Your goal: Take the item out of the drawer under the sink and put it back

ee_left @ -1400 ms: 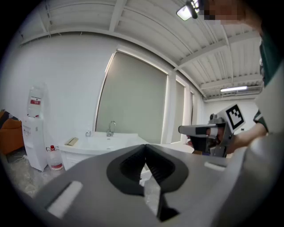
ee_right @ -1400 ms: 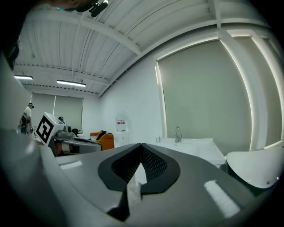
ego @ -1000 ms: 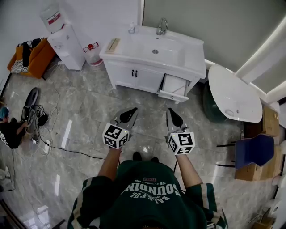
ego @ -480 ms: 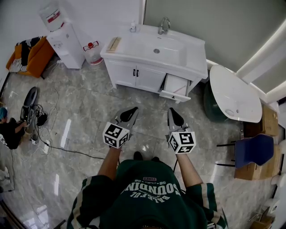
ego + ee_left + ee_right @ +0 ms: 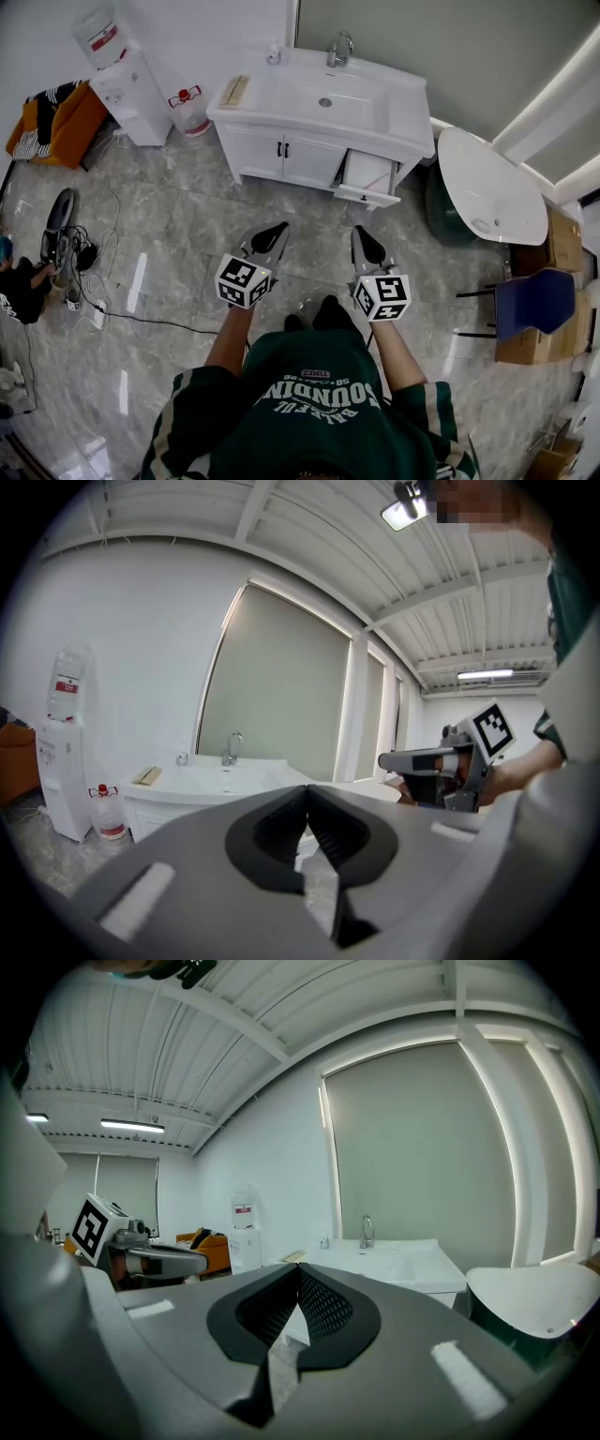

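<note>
1. At left gripper [image 5: 274, 232], jaws pressed together, empty; pose unchanged from a second back.
2. At right gripper [image 5: 360, 238], jaws likewise closed on nothing; shoe [image 5: 330, 312] newly stepped forward just below.
3. Further right, drawer [image 5: 367, 177] under sink [image 5: 323, 101] ajar, well apart from both; item unseen inside. Approach under way, retrieval not begun.

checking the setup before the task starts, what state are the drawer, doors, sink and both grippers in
drawer, pulled partly out, contents not clear
cabinet doors, shut
sink, basin empty
left gripper, shut, holding nothing
right gripper, shut, holding nothing
</note>
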